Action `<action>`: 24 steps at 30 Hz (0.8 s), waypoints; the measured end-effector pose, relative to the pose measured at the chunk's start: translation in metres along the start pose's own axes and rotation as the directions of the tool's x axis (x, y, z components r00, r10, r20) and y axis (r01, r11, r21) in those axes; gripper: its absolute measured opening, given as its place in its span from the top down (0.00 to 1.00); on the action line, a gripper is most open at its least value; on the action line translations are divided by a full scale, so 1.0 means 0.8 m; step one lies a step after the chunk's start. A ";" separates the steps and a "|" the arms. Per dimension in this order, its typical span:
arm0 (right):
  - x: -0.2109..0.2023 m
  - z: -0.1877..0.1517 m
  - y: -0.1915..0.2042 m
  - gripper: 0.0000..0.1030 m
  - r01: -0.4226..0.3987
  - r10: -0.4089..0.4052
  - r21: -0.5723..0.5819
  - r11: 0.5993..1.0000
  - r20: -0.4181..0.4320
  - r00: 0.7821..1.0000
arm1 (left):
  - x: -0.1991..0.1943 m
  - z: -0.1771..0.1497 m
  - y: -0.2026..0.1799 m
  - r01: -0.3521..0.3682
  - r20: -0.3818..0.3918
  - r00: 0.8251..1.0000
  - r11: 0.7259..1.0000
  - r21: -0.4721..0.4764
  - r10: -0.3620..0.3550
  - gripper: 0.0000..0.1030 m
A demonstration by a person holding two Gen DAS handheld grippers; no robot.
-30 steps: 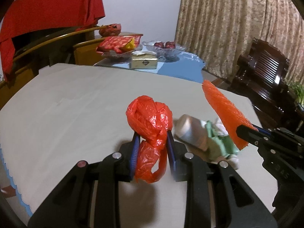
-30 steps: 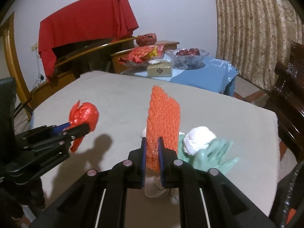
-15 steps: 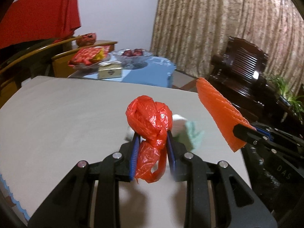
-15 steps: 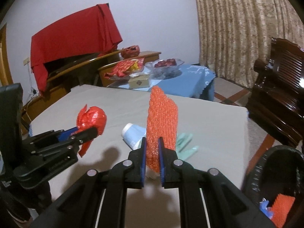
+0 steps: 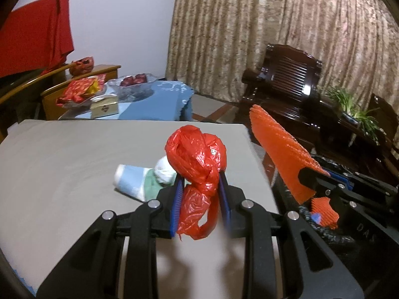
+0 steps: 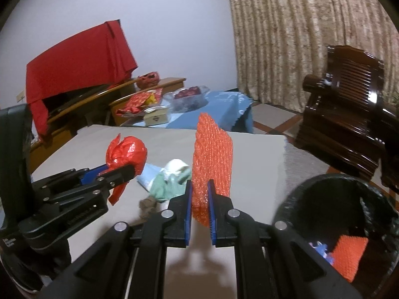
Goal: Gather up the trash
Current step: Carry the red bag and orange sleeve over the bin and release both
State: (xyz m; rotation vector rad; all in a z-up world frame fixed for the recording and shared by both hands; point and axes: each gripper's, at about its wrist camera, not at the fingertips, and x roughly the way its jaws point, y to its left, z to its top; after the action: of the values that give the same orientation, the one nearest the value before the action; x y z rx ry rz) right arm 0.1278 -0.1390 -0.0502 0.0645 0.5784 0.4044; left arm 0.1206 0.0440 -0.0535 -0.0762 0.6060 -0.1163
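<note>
Grey table [image 6: 74, 149]: left gripper [image 5: 199, 182] clamps red plastic bag [image 5: 197, 154], right gripper [image 6: 199, 186] clamps orange foam net [image 6: 212, 154]. Bin [image 6: 311, 191] at 4 o'clock holds some trash; cup and green glove [image 6: 169, 184] remain.

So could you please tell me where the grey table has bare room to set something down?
The grey table is bare left of the light-blue paper cup and back to its far edge. It is crowded where the cup, green glove and white wad lie.

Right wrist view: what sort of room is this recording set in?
Probably a home living or dining room: a carved dark wooden armchair, floor-length patterned curtains, and a side table with a blue cloth holding a fruit bowl.
</note>
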 end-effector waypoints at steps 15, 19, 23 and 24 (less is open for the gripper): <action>-0.062 -0.015 -0.090 0.89 0.156 -0.160 0.086 0.984 0.040 0.986 | 0.001 -0.008 -0.078 0.111 -0.012 0.994 0.989 0.094 -0.111 0.75; -0.076 -0.021 -0.118 0.89 0.207 -0.211 0.108 0.972 0.033 0.977 | 0.007 -0.009 -0.095 0.135 -0.021 0.991 0.984 0.117 -0.133 0.75; -0.087 -0.029 -0.142 0.89 0.254 -0.259 0.127 0.959 0.022 0.966 | 0.017 -0.012 -0.117 0.170 -0.035 0.985 0.976 0.140 -0.167 0.75; -0.089 -0.031 -0.148 0.89 0.265 -0.269 0.131 0.955 0.018 0.963 | 0.018 -0.012 -0.121 0.176 -0.037 0.984 0.974 0.143 -0.173 0.75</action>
State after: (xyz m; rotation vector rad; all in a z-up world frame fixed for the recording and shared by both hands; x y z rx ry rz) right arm 0.1020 -0.2769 -0.0543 0.1147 0.5682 0.1021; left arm 0.1184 -0.0539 -0.0593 0.0144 0.6127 -0.3321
